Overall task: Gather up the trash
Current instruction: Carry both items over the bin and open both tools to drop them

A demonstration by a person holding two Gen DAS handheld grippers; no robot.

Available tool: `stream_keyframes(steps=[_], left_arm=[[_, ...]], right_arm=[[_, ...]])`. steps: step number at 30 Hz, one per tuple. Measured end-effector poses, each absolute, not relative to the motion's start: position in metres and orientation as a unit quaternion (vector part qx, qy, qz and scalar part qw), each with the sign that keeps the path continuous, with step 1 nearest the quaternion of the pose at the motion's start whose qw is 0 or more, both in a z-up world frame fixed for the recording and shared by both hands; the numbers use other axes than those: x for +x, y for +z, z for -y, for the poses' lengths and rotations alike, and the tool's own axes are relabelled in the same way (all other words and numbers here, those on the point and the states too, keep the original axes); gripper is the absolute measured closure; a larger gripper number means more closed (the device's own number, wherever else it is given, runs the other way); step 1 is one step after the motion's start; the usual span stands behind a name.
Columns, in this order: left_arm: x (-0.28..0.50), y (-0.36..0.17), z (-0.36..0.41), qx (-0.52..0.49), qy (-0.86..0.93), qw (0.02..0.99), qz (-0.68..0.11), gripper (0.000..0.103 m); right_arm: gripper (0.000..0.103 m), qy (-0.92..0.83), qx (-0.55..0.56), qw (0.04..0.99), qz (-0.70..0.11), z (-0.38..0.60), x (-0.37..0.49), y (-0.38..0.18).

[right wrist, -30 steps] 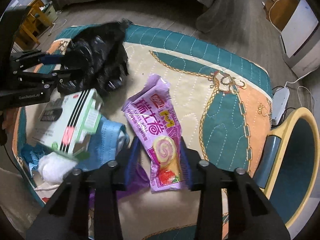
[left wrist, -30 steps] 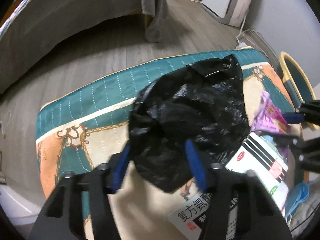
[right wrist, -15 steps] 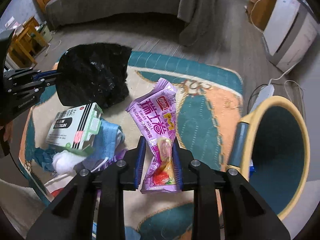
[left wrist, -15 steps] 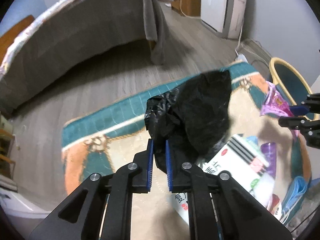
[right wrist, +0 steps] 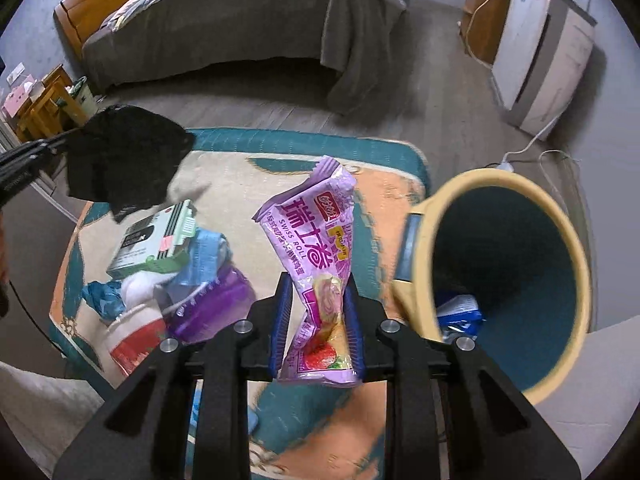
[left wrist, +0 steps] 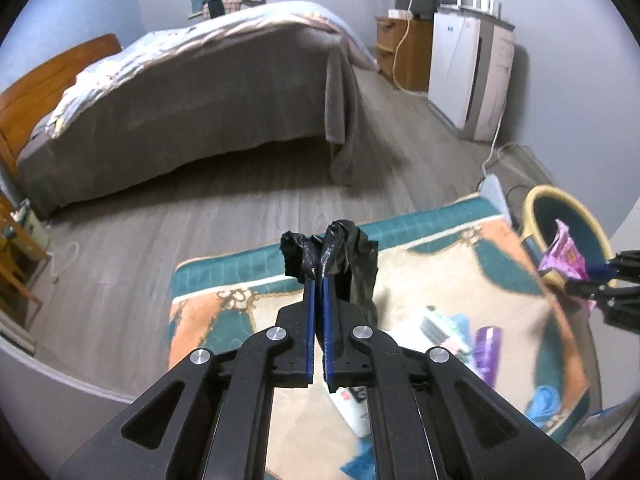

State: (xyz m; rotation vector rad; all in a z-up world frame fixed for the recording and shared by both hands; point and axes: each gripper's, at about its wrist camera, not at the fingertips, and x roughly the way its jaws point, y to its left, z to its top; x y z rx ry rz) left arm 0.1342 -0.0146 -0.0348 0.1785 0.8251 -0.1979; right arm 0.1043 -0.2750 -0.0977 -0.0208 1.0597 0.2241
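Mid-carry: right gripper (right wrist: pixel 316 332) clamped on purple crinkly snack wrapper (right wrist: pixel 316 252), lifted above patterned quilted mat's (right wrist: pixel 280 148) right edge. Left gripper (left wrist: pixel 319 304) pinching black plastic bag (left wrist: pixel 340 264) aloft. Next, probably: swing wrapper over yellow-rimmed teal bin (right wrist: pixel 504 272), release.

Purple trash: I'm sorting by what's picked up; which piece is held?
The Swiss roll wrapper, clamped in the right hand-held gripper; the purple container lies on the mat.

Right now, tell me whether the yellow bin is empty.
Not empty. The right wrist view looks into the yellow bin, and a blue and white wrapper lies at its bottom. How much else is inside cannot be told.
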Motion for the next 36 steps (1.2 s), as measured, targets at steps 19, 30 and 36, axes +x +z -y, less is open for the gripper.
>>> stream_keyframes(steps=[19, 30, 36], left_arm=[[0.094, 0.024, 0.138, 0.08, -0.217, 0.908, -0.348, 0.099], [0.099, -0.009, 0.252, 0.126, -0.304, 0.867, -0.375, 0.099], [0.105, -0.027, 0.288, 0.156, -0.319, 0.856, -0.375, 0.099]], right_arm=[[0.079, -0.022, 0.098, 0.876, -0.471, 0.424, 0.098, -0.053], [0.078, -0.073, 0.148, 0.853, -0.496, 0.477, 0.102, -0.088], [0.078, -0.083, 0.152, 0.847, -0.502, 0.483, 0.106, -0.097]])
